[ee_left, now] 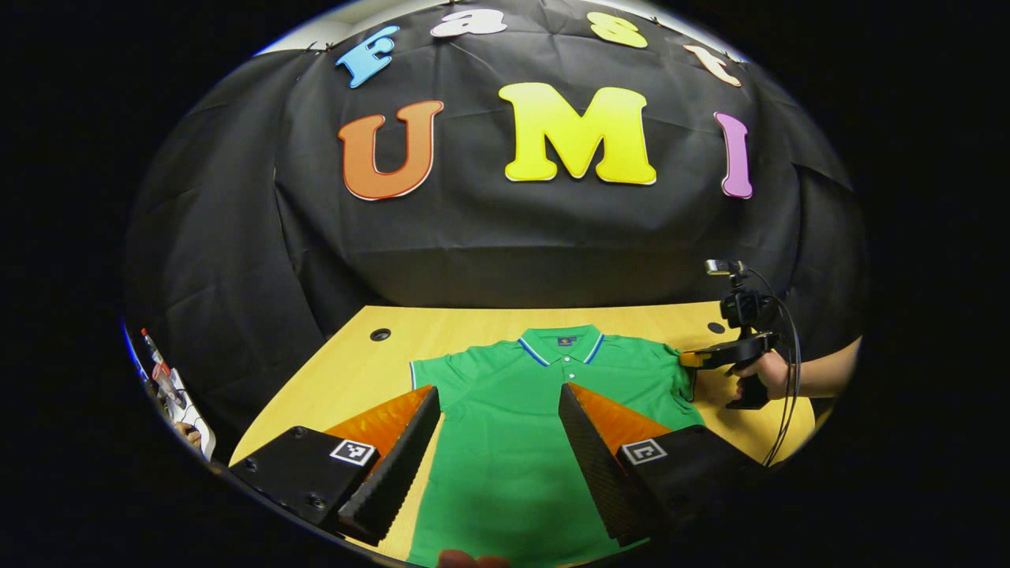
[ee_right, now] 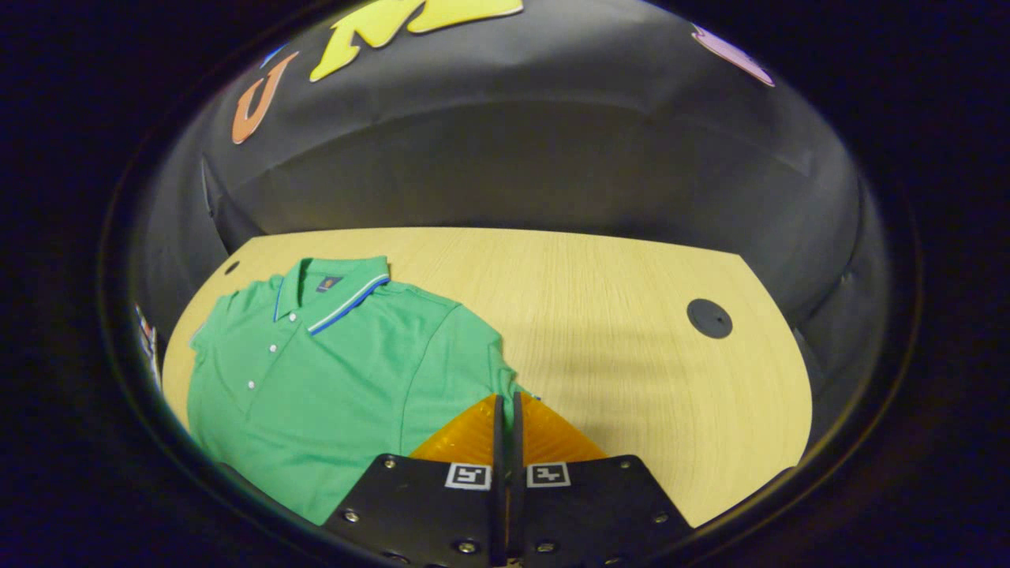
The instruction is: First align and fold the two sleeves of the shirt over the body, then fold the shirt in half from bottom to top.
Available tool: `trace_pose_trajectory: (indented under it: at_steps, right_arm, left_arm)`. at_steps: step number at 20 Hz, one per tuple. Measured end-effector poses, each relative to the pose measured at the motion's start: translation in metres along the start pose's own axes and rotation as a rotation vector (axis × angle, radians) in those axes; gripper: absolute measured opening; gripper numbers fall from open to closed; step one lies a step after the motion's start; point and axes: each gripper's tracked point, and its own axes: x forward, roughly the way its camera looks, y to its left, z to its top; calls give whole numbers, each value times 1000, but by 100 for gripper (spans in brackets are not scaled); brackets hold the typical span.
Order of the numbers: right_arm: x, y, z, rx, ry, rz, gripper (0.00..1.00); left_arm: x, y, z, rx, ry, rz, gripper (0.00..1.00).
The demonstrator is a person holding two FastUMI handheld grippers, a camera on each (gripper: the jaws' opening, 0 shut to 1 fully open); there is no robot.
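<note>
Hanging over the bottom half of the green shirt (ee_left: 505, 442), the left hand-held gripper (ee_left: 499, 410) has its two fingers spread wide apart, and nothing is between them. The shirt cloth shows in the gap under them. A fingertip peeks in at the very near edge of the left gripper view.

The shirt lies flat on the wooden worktop (ee_left: 347, 371), front side up, with its bottom toward the near edge and its collar (ee_left: 562, 341) toward the far edge. The collar has blue and white stripes, and small white buttons run down from it. Both short sleeves lie out to the sides, not folded yet.

In the right gripper view, the right hand-held gripper (ee_right: 506, 406) has its fingers pressed together at the edge of the shirt's sleeve (ee_right: 465, 347). I cannot tell if cloth is caught between them. In the left gripper view, that same gripper sits at the sleeve, held by a hand (ee_left: 764, 375) with a bare arm, and a black cable hangs from it.

Farther off, a round dark hole (ee_right: 709, 318) sits in the worktop near the far right corner, and another (ee_left: 380, 334) near the far left corner. The black cloth wall stands behind the far edge.
</note>
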Motion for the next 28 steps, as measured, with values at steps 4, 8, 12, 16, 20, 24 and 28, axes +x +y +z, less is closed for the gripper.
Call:
trace_pose_trajectory:
  at_steps: [4, 8, 12, 16, 20, 24, 28]
  right_arm:
    - [-19, 3, 19, 60, -47, -6, 1]
    - [-37, 22, 36, 30, -79, -10, 1]
    - [-56, 45, 53, 13, -109, -14, 1]
    - [-72, 75, 63, -15, -117, -19, 1]
    - [-81, 113, 74, -44, -122, -16, 1]
    - [-85, 165, 71, -60, -106, 16, 1]
    - [-89, 229, 57, -39, -61, 118, 2]
  left_arm:
    - [-1, 13, -5, -28, 4, 4, 97]
    - [-3, 24, -6, -49, -6, 5, 97]
    - [-6, 45, -5, -62, -31, 18, 97]
    - [-9, 72, -11, -97, -43, 43, 97]
    - [-12, 101, -15, -128, -52, 64, 97]
    - [-16, 129, -25, -131, -51, 84, 97]
    - [-17, 149, -31, -134, -44, 89, 97]
